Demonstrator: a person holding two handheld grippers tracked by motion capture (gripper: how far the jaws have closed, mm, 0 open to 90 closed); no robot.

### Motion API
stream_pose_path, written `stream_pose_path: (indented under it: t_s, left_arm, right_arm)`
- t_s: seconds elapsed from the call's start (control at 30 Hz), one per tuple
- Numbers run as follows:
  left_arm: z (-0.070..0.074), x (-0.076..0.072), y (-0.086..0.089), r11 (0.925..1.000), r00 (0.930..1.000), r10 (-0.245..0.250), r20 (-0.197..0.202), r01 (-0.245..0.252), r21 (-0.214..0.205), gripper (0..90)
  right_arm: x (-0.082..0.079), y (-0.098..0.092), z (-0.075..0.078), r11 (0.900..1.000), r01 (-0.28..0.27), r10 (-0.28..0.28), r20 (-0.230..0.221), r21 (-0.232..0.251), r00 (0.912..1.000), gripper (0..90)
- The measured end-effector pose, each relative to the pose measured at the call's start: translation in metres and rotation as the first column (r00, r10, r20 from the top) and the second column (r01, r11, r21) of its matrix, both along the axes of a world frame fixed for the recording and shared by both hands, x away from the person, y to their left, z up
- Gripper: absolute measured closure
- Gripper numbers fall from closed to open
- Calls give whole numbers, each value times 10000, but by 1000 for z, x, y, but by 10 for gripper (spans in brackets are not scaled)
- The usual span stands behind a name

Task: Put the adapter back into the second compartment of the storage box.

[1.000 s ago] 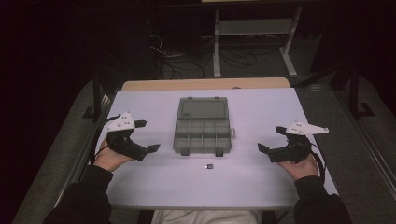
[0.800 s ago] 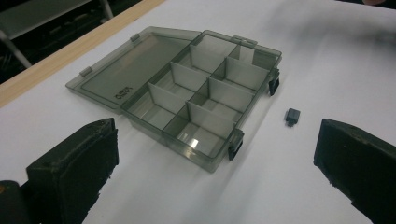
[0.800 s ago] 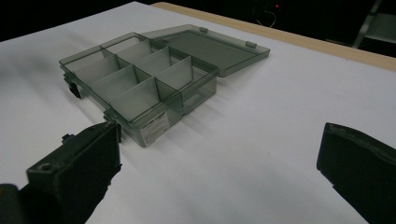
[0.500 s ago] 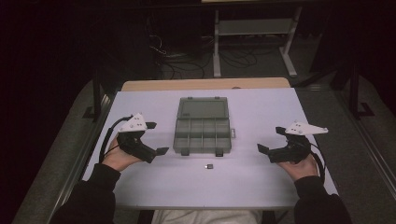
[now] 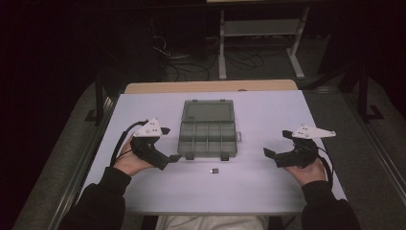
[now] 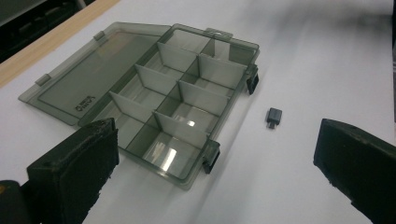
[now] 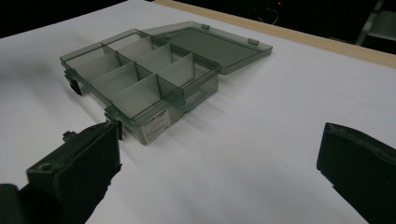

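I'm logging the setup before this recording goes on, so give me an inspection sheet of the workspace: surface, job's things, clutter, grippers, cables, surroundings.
Surface: white table top, with a wooden strip along its far edge.
Job's things: translucent grey compartment box, lid folded flat behind it, every visible compartment empty; small dark adapter lying on the table just in front of the box, apart from it.
Clutter: nothing seen.
Grippers: left gripper open, holding nothing, left of the box; right gripper open, holding nothing, right of the box.
Cables: black cable trailing from the left gripper; loose cables on the floor behind the table.
Surroundings: dark room, pale metal frame beyond the table.
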State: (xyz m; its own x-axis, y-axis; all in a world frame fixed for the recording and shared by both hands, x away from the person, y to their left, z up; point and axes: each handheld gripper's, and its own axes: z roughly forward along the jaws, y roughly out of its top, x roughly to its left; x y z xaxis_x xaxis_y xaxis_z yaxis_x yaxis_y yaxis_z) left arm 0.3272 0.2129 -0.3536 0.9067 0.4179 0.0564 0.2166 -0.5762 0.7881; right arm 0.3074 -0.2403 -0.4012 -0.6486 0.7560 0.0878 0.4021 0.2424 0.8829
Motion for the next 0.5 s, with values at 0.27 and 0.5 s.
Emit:
stream_pose_path:
  t_s: [0.27,0.5]
  left_arm:
    - [-2,0,-8,9998,9998,-200,-46,201,91,0]
    - [-5,0,-17,9989,9991,-404,-138,407,224,0]
  right_arm:
    - [0,0,0,10000,-33,33,9,-14,10000,0]
    - [0,1,0,10000,-36,36,-24,-18,10000,0]
